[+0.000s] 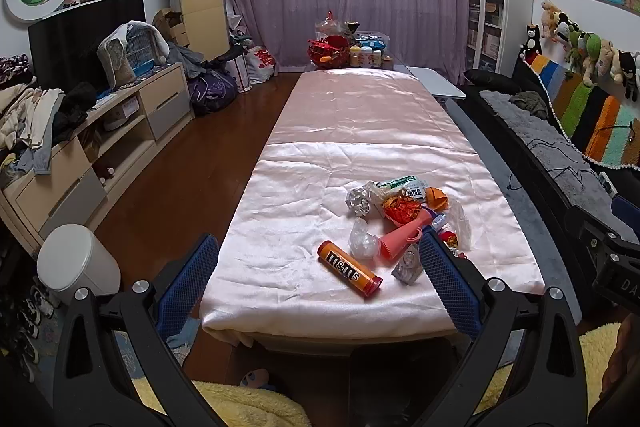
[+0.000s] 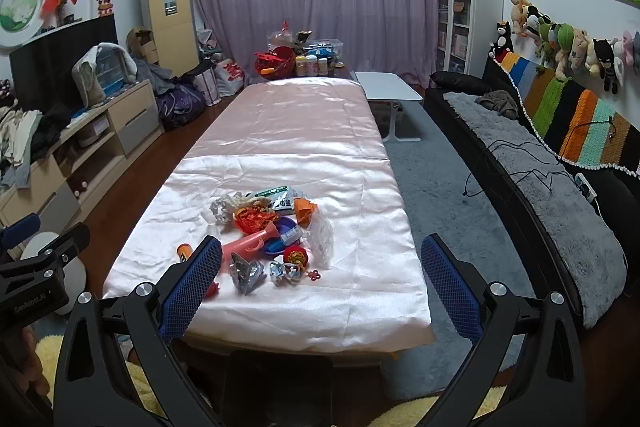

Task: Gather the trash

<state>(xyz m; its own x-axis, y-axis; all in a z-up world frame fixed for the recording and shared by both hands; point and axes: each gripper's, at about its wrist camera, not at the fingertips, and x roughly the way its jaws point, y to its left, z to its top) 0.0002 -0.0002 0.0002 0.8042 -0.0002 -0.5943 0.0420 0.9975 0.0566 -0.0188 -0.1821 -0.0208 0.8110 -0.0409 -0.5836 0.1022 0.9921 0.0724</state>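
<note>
The worktop (image 1: 360, 115), draped in pink satin, carries a trash pile (image 1: 404, 211) at its near end. A white bin (image 1: 76, 259) stands on the floor left of the worktop. Left gripper (image 1: 318, 281) and right gripper (image 2: 320, 285): fingers spread wide, holding nothing.

A long table (image 1: 360, 131) draped in shiny pink cloth runs away down the room. On its near end lies a pile of trash (image 1: 400, 215), with an orange M&M's tube (image 1: 349, 269) nearest. Jars and containers (image 1: 352, 51) crowd the far end.
</note>
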